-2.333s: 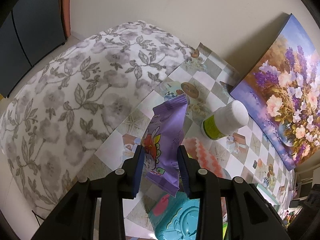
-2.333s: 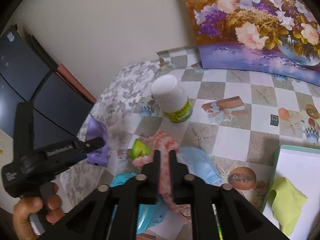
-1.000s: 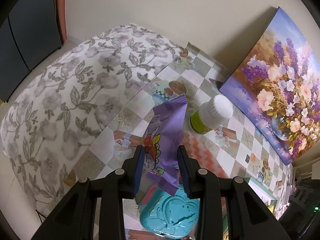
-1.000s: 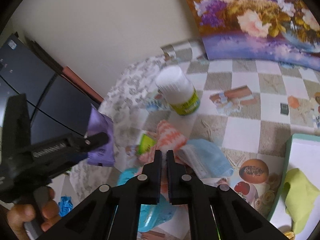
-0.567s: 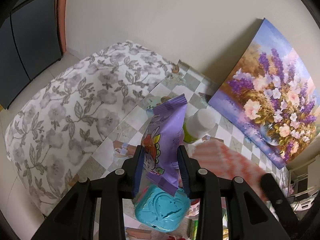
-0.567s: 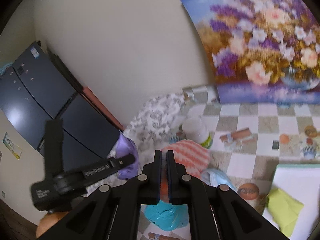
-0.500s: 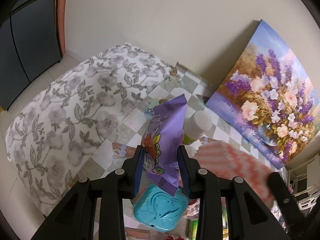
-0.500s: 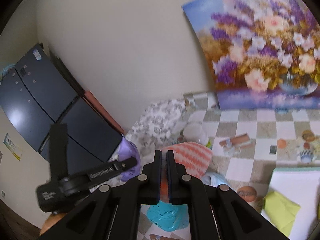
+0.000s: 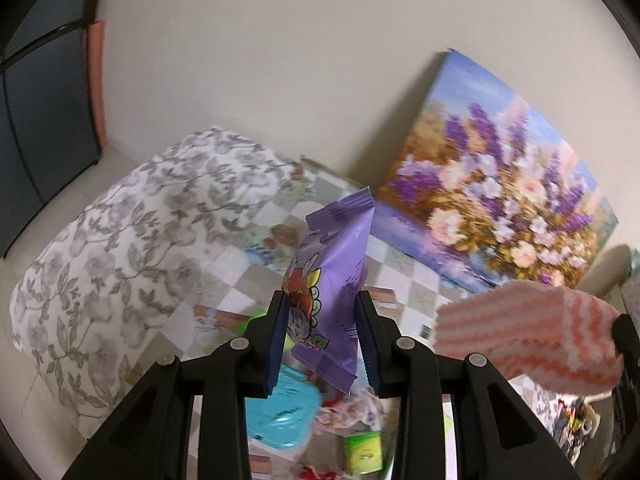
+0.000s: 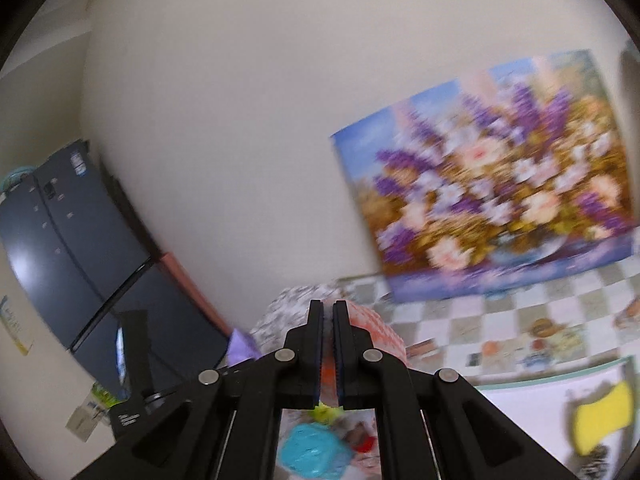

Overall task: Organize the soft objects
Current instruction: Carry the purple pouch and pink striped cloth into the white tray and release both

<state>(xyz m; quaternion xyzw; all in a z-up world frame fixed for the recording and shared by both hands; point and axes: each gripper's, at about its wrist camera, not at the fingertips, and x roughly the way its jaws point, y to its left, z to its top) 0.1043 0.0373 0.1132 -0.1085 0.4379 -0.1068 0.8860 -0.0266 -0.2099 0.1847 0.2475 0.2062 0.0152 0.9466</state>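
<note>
My left gripper (image 9: 322,330) is shut on a purple snack packet (image 9: 330,280) and holds it upright, well above the checkered table (image 9: 404,260). My right gripper (image 10: 328,350) is shut on a pink-and-white striped cloth (image 10: 370,330), which hangs in the air. The same cloth shows at the right of the left wrist view (image 9: 528,332). A yellow-green cloth (image 10: 602,418) lies on a white tray (image 10: 532,400) at the lower right. The right wrist view is blurred.
A teal heart-shaped box (image 9: 278,414) and a small green box (image 9: 363,453) lie on the table below. A flower painting (image 9: 500,216) leans on the wall. A floral cushion (image 9: 132,248) lies to the left. A dark fridge (image 10: 60,248) stands far left.
My right gripper has lifted the striped cloth off the table and carried it up and to the right. My left gripper has risen with the purple packet.
</note>
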